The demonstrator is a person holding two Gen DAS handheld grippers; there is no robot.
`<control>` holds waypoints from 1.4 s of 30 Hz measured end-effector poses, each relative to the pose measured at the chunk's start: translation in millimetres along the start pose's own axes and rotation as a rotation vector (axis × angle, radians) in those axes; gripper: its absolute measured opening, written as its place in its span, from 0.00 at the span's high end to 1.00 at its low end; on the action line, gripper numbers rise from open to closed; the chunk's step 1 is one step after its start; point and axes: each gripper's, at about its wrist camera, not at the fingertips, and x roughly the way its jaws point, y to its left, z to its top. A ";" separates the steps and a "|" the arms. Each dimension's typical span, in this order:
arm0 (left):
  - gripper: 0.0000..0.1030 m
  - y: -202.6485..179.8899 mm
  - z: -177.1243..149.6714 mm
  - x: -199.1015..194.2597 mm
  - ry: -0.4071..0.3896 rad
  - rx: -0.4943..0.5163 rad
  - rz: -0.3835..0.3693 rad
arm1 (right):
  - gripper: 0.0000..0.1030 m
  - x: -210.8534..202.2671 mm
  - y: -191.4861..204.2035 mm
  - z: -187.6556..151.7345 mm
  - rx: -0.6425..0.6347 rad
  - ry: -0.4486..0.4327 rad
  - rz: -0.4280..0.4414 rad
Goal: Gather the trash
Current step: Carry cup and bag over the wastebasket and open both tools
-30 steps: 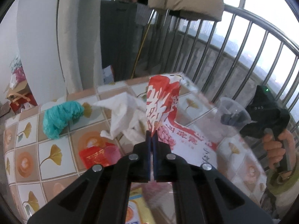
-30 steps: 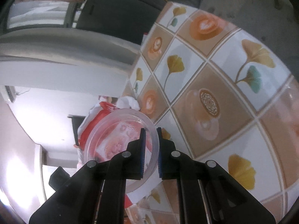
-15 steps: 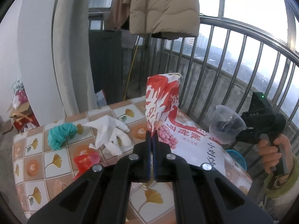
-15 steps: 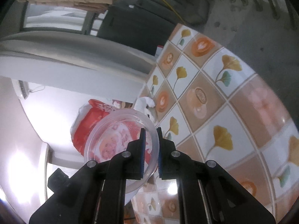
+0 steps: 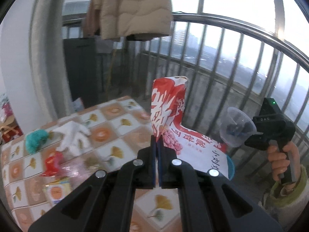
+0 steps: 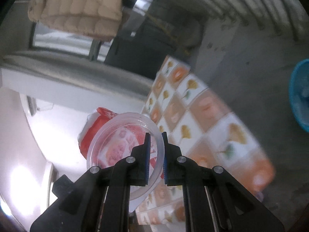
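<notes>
My left gripper (image 5: 156, 145) is shut on a red and white plastic snack bag (image 5: 170, 114), which stands up above the tiled table (image 5: 115, 133). The right gripper (image 6: 154, 135) is shut on the rim of a clear plastic cup (image 6: 119, 141); the left wrist view shows that cup (image 5: 237, 129) held in the air at the right, beyond the table's edge, by a hand (image 5: 280, 160). Still on the table lie a white crumpled tissue (image 5: 73, 135), a teal wad (image 5: 35, 139), a red wrapper (image 5: 53, 162) and a yellow packet (image 5: 58, 191).
A blue bin (image 6: 300, 94) stands on the floor to the right of the table, its rim (image 5: 230, 166) showing behind the bag. A metal balcony railing (image 5: 222, 58) runs behind. A beige padded jacket (image 5: 131, 7) hangs above, beside a dark cabinet (image 5: 81, 67).
Both grippers have lifted and pulled back from the table with the bag and the cup. The table looks smaller and farther; the blue bin has come into the right wrist view.
</notes>
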 end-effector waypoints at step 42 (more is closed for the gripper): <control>0.35 -284.8 -63.3 366.1 0.498 0.242 -0.120 | 0.49 -99.7 -362.6 33.9 0.686 -0.294 -0.372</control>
